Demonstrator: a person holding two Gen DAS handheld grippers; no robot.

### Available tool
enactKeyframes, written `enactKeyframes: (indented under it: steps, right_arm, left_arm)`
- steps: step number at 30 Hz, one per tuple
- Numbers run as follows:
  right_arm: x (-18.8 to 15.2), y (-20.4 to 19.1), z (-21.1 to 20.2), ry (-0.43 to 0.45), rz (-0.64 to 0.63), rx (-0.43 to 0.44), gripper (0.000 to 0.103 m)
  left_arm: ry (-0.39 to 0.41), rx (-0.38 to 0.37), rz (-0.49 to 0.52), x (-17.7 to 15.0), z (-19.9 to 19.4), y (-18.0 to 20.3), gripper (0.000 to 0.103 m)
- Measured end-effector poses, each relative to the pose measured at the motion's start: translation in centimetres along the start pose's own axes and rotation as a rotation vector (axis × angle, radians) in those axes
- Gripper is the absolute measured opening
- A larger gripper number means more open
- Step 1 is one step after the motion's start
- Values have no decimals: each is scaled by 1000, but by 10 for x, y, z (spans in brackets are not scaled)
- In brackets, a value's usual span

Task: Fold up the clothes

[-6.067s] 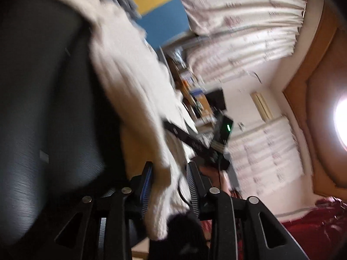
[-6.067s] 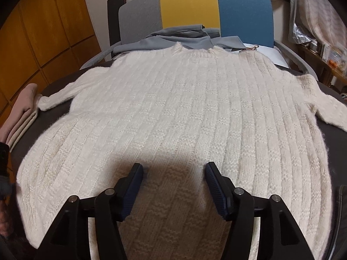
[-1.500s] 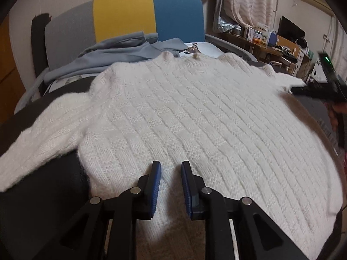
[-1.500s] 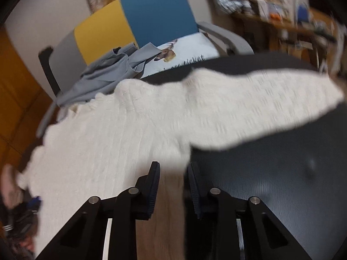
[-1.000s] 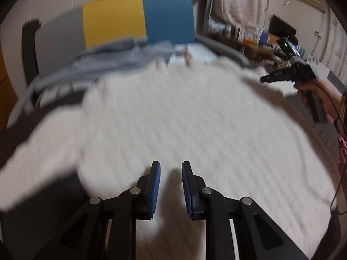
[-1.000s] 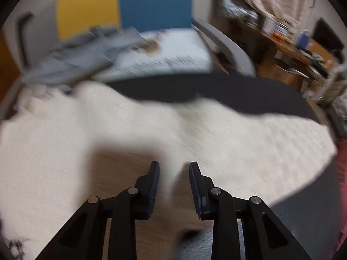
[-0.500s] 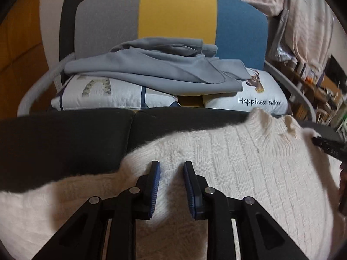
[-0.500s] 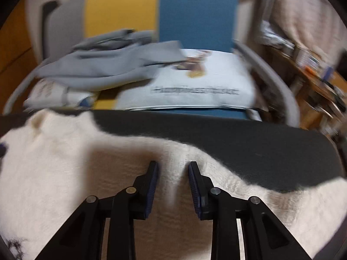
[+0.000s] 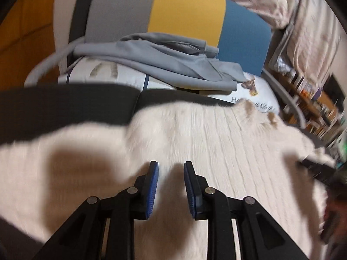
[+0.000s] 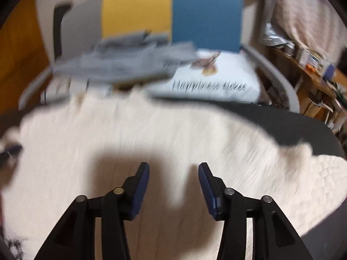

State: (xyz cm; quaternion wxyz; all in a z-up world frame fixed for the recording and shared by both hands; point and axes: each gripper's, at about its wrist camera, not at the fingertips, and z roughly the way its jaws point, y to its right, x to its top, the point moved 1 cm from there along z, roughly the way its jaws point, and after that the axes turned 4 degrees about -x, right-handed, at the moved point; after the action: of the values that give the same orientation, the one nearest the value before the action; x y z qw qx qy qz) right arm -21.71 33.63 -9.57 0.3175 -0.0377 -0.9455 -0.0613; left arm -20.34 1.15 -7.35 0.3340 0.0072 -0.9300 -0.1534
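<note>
One white sweater lies flat, neck toward the chair.

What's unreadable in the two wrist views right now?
- Cream knit sweater: hem and cuffs cut off by the frame edges, both views.
- Grey garment on the chair: motion-blurred in the right wrist view.
- White cushion: its print is half hidden by the sweater collar, left wrist view.
- Right gripper: dark smear at the left wrist view's edge.
</note>
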Motion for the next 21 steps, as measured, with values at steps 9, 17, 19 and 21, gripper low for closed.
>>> enactKeyframes:
  steps: [9,17,19,21]
  right_arm:
    - [-35,-58,-52,56,-77,81,49]
    - [-62,-83,-39,52,-111,65,61]
    - [-63,-77,-36,45,-73,81,64]
    - [-62,-76,-37,46,-66,83,65]
  left_arm:
    - [156,70,-438,-32,-102,-145,24]
    - [258,233,-847,-54,-151,-264,31]
    - [254,239,-894,-55,-150,-275,32]
    - [252,257,-925,-55,-149,-284,32]
